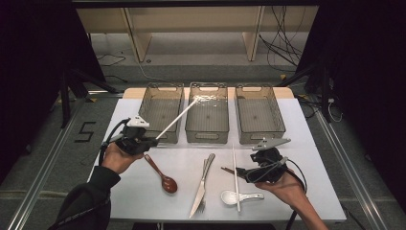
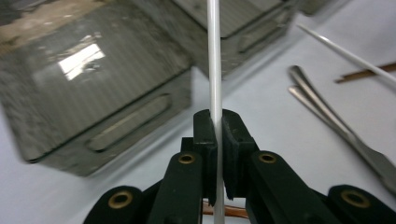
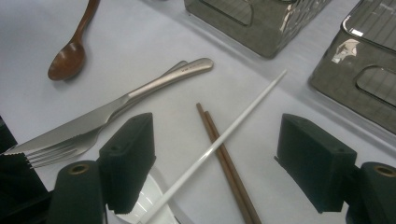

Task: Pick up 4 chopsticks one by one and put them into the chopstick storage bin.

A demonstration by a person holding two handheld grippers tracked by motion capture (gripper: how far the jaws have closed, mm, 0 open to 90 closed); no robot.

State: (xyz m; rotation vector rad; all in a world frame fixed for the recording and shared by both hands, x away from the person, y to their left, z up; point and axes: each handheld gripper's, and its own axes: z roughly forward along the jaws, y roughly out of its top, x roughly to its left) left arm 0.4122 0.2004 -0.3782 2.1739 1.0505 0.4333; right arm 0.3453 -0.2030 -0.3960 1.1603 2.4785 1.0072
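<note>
Grey floor [image 1: 48, 158] with a painted "5" [image 1: 85, 131], wooden shelving [image 1: 196, 28] beyond, loose cables [image 1: 282, 45], dark surroundings.

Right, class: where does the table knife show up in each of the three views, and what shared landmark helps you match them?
High view: the knife lies front and centre on the table, over a fork.
Left gripper view: at the right edge, running down to the lower right.
Right gripper view: left of centre, blade towards the left edge.
Shared landmark: the loose white chopstick lying beside the knife.
</note>
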